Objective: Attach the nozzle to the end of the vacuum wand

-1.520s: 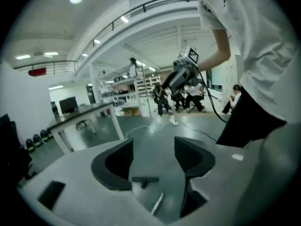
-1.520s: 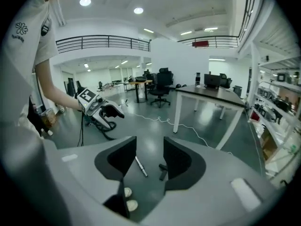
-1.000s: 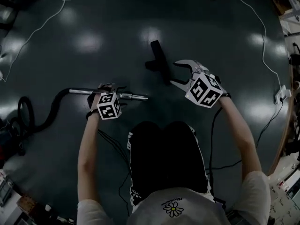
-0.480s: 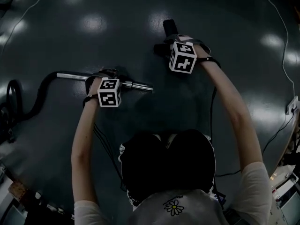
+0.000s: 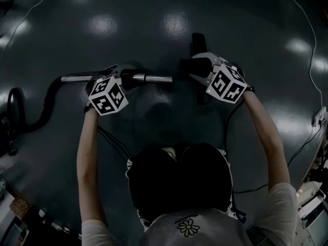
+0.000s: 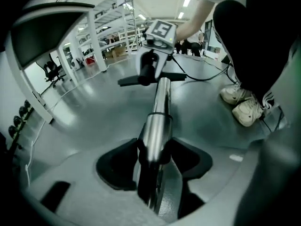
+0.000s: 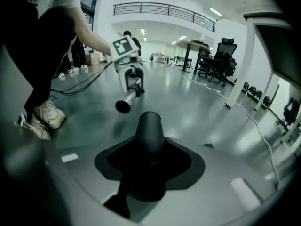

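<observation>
**A:** What lies around the vacuum wand (image 5: 154,78)?

**B:** Mostly floor (image 5: 128,14), dark and glossy, open on the wand's far side. On its near side are the person's legs (image 5: 179,181) in black, with pale shoes (image 6: 247,109). A black hose (image 5: 47,97) curls away from the wand's rear end. A white cable (image 5: 306,18) trails well beyond its front end.

**A:** Does anything block the way?

**B:** Nothing stands between the wand's open end and the nozzle (image 5: 199,40). Only a short stretch of floor shows in that gap.

**A:** How does the wand lie?

**B:** Its long axis runs side to side across the head view, with the open mouth turned toward the nozzle. The left gripper (image 5: 127,79) has just been closing its jaws. They now clamp the metal tube between the pads, some way behind the open end.

**A:** And the nozzle?

**B:** It sits just off the wand's open end, not touching it. Its long flat head lies crosswise to the wand's axis and its round neck faces the tube's mouth. In the right gripper view the mouth sits a little up and to the left of the neck's line. The right gripper (image 5: 197,66) has also just been closing its jaws, and they are clenched on that neck.
</observation>
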A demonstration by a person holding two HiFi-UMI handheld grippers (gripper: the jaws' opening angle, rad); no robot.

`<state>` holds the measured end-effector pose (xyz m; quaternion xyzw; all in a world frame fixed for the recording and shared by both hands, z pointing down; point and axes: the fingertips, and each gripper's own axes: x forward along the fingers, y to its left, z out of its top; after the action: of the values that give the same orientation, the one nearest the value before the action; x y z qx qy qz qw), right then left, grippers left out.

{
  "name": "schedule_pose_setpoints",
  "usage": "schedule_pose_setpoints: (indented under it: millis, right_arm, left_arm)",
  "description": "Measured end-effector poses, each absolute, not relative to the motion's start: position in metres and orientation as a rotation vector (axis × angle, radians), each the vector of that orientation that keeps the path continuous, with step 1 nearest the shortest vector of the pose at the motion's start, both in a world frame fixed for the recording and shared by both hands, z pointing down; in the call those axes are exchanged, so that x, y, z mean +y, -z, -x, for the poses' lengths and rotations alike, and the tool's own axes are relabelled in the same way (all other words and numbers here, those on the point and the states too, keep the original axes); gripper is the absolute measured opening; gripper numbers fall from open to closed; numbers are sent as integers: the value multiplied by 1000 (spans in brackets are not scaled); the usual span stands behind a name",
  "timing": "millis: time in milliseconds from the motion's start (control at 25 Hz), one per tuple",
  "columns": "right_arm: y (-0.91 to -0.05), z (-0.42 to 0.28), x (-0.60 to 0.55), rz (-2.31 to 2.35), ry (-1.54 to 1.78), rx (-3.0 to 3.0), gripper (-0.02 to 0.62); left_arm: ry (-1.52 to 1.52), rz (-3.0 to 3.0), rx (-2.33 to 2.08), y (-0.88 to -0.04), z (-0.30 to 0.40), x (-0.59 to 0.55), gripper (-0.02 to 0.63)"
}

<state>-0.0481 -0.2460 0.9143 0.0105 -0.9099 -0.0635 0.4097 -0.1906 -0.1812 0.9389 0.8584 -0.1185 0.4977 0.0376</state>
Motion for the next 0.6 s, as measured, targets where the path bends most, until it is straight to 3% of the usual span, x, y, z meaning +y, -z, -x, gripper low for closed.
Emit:
schedule_pose_setpoints:
  millis: [280, 600]
  right_arm:
    - [-893, 31, -210, 9, 187, -2341, 187]
    - [-873, 44, -204, -5, 193, -2413, 187]
  left_arm:
    - [-1404, -2710, -408, -905, 160, -204, 218]
    - [-1497, -2753, -338, -902, 154, -197, 197]
